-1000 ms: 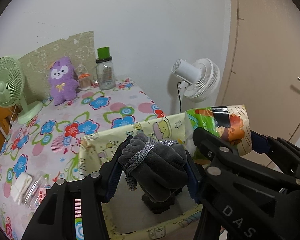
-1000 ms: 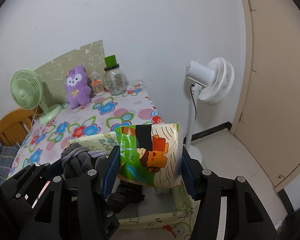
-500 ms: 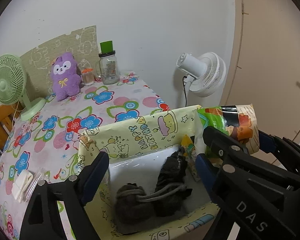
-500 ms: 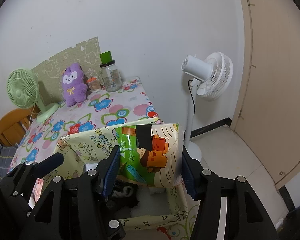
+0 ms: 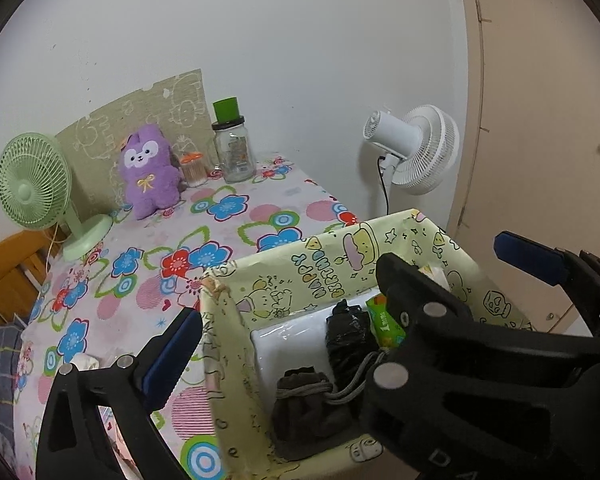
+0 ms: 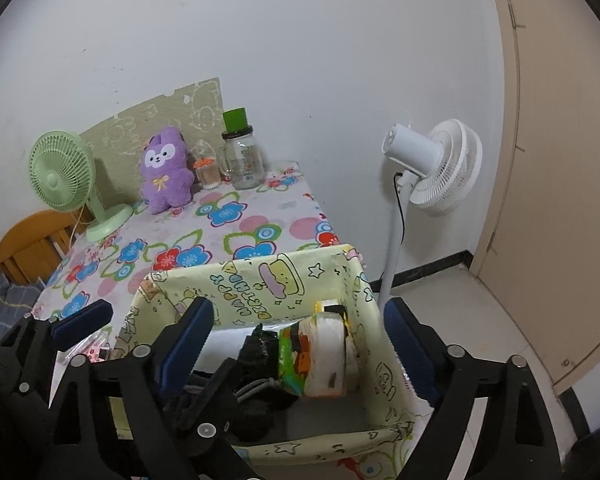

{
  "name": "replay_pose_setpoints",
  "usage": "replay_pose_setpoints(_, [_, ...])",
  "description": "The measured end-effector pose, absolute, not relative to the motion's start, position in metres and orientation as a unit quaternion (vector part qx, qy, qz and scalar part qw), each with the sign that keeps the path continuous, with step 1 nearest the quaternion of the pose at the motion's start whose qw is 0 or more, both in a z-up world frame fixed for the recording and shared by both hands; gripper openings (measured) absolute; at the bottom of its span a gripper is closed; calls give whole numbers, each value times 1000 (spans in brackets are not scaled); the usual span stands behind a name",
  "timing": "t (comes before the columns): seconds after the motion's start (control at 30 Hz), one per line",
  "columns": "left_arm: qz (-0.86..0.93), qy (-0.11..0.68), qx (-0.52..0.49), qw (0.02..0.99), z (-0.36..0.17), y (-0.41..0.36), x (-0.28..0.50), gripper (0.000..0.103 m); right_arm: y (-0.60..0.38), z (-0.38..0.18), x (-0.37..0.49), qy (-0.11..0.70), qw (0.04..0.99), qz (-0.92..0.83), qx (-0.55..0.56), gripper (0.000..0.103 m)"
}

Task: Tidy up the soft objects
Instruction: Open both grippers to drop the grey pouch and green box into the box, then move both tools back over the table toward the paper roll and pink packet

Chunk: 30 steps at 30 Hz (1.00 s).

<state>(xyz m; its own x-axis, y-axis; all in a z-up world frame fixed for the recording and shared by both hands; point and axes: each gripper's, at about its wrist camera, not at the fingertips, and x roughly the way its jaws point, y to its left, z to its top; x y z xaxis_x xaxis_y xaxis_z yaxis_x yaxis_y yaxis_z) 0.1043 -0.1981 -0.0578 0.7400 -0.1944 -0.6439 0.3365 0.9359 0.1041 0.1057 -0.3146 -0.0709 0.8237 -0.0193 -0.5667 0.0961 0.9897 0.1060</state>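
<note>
A pale yellow cartoon-print fabric bin stands at the near edge of the flowered table; it also shows in the right wrist view. Inside lie a dark grey bundle tied with cord, a black item and a green and orange tissue pack, seen partly in the left wrist view. My left gripper is open above the bin. My right gripper is open above the tissue pack. A purple plush toy sits at the back of the table.
A green desk fan stands at the back left. A glass bottle with a green cap and a small orange-lidded jar stand by the plush. A white standing fan is beside the table. A door is right.
My left gripper opened and the grey bundle dropped into the bin. My right gripper then opened and the tissue pack fell in beside it. Both grippers have lifted slightly.
</note>
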Motion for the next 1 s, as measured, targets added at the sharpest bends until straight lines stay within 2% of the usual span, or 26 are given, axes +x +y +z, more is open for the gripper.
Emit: replay_pose_setpoints(1.0, [-110,306,76,943,-36,-106,83,103,-223,-49,84,269,962,-19,36,94])
